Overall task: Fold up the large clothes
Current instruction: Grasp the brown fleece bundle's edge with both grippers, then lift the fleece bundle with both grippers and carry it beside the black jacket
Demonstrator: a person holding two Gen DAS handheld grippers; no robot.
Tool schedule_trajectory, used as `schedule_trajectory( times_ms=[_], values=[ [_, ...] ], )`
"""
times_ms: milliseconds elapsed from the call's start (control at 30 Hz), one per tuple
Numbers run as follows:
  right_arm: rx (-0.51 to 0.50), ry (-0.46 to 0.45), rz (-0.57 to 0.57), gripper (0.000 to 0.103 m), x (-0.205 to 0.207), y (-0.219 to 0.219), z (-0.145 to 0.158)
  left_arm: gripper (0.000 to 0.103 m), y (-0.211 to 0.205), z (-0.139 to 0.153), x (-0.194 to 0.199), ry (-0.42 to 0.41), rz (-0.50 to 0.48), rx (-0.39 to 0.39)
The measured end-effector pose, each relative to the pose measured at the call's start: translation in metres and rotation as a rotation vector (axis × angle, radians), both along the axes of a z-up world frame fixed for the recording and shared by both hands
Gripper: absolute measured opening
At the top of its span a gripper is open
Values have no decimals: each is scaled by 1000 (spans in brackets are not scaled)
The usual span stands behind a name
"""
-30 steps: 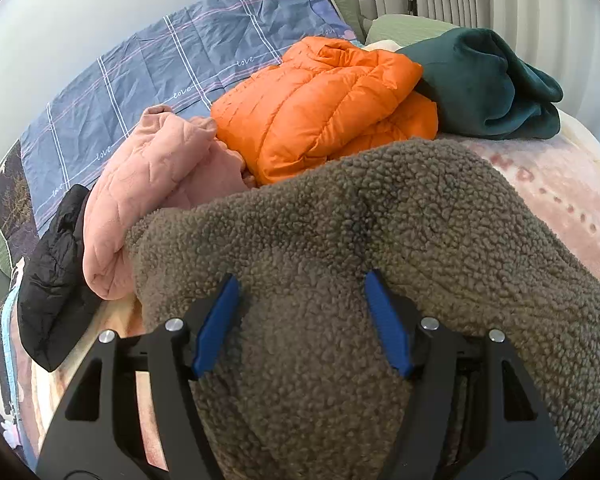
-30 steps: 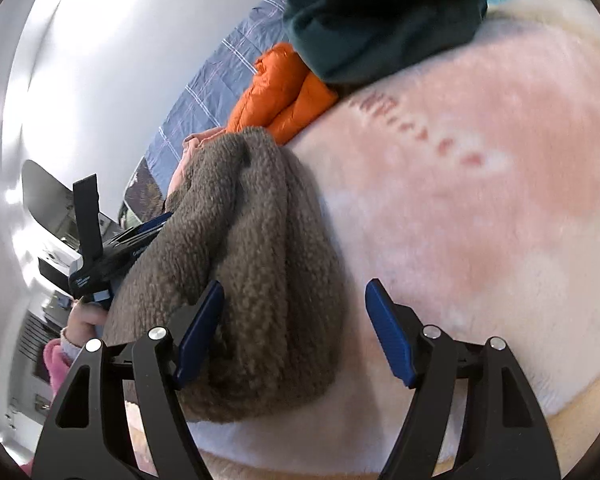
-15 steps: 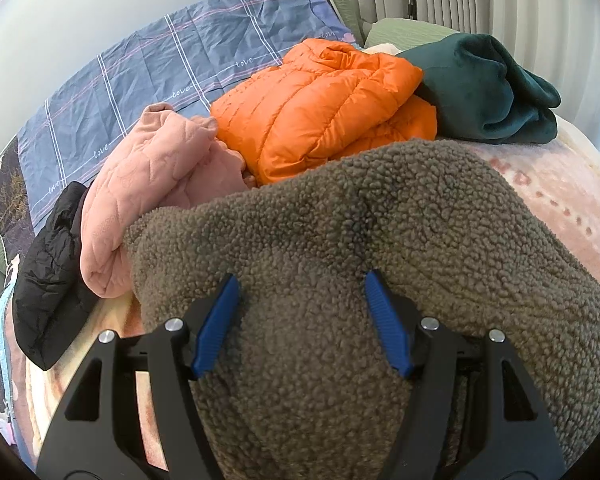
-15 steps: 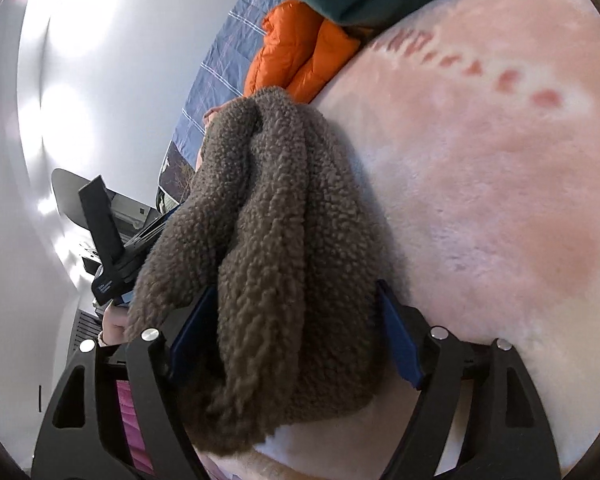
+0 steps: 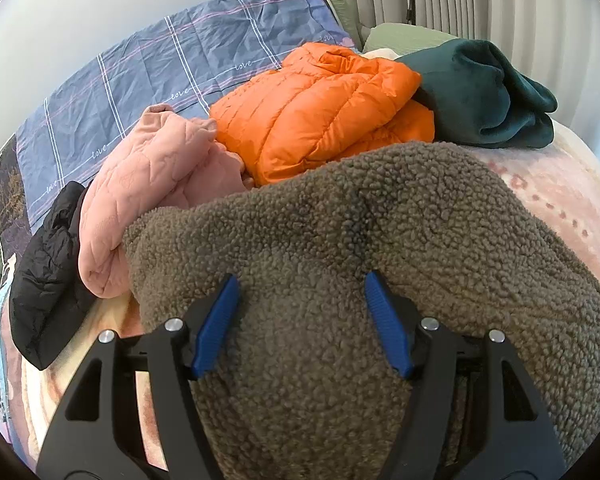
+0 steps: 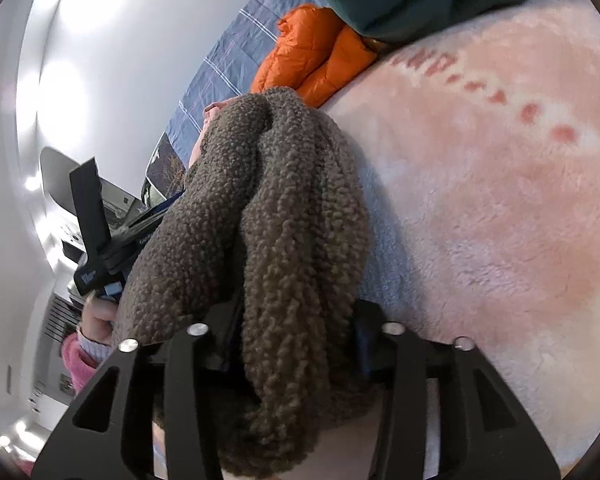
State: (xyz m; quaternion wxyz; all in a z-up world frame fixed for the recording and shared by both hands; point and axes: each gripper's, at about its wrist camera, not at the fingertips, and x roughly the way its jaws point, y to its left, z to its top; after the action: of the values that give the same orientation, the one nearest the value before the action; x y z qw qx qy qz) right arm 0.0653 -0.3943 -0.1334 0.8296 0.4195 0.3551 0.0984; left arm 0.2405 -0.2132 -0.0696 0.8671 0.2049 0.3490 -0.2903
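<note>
A thick brown fleece garment (image 5: 380, 220) lies bunched on the pink plush blanket (image 6: 500, 200). My left gripper (image 5: 300, 280) is at its near edge, and its blue pads (image 5: 216, 324) press into a wide bulge of fleece that fills the gap. In the right wrist view the fleece (image 6: 292, 200) is doubled into a thick fold. My right gripper (image 6: 298, 304) straddles the end of that fold and its jaws are closing on it; the pile hides most of the pads. The left gripper (image 6: 96, 248) and the hand (image 6: 96, 320) holding it show at the far side of the fleece.
Behind the fleece lie an orange puffer jacket (image 5: 320, 108), a pink quilted garment (image 5: 152, 176), a black jacket (image 5: 48, 280) and a dark green folded garment (image 5: 480, 92). A blue plaid sheet (image 5: 160, 60) covers the back of the bed against a white wall.
My right gripper moved in over the end of the fleece fold and its jaws narrowed onto it. The left gripper kept its place and its hold.
</note>
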Motion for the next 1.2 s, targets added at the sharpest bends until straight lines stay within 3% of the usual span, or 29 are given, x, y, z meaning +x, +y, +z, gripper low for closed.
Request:
schedule_trajectory(
  times_ms=[67,100,133,200,233,300,333,400,467,600,900,967,1000,1067,1133,1200],
  values=[
    [55,1,16,56,12,-2,-10,67,2,0,1,10,-1,-10],
    [68,5,11,45,13,-5,-13,68,4,1,2,20,-1,-28],
    [64,2,7,41,12,-6,-13,70,7,3,4,27,-3,-47],
    [-14,-19,-4,33,6,-4,-6,83,22,12,8,44,5,-117],
    [-58,-28,-6,33,4,-1,-2,94,39,20,13,46,32,-196],
    [-101,-37,-2,33,1,3,1,96,73,26,24,55,95,-346],
    [-104,-38,-1,33,1,3,0,98,95,25,36,86,150,-424],
    [-94,-37,2,34,2,2,-1,98,120,12,59,156,231,-471],
    [-103,-41,2,35,-1,3,-1,98,140,-10,83,277,288,-521],
    [-108,-40,-6,37,-7,2,-1,101,137,-43,107,458,232,-594],
    [-37,-22,-11,54,0,-5,-13,101,104,-81,146,633,114,-753],
    [-6,-25,7,54,4,-5,-15,101,98,-87,151,635,96,-784],
    [14,-35,22,49,6,-5,-16,101,91,-87,148,598,84,-781],
    [53,-70,25,33,4,-4,-14,82,83,-79,140,513,47,-755],
    [16,-93,16,29,0,2,-3,70,80,-60,125,422,27,-723],
    [24,-141,16,26,-9,6,14,61,86,-44,116,387,18,-746]
  ],
)
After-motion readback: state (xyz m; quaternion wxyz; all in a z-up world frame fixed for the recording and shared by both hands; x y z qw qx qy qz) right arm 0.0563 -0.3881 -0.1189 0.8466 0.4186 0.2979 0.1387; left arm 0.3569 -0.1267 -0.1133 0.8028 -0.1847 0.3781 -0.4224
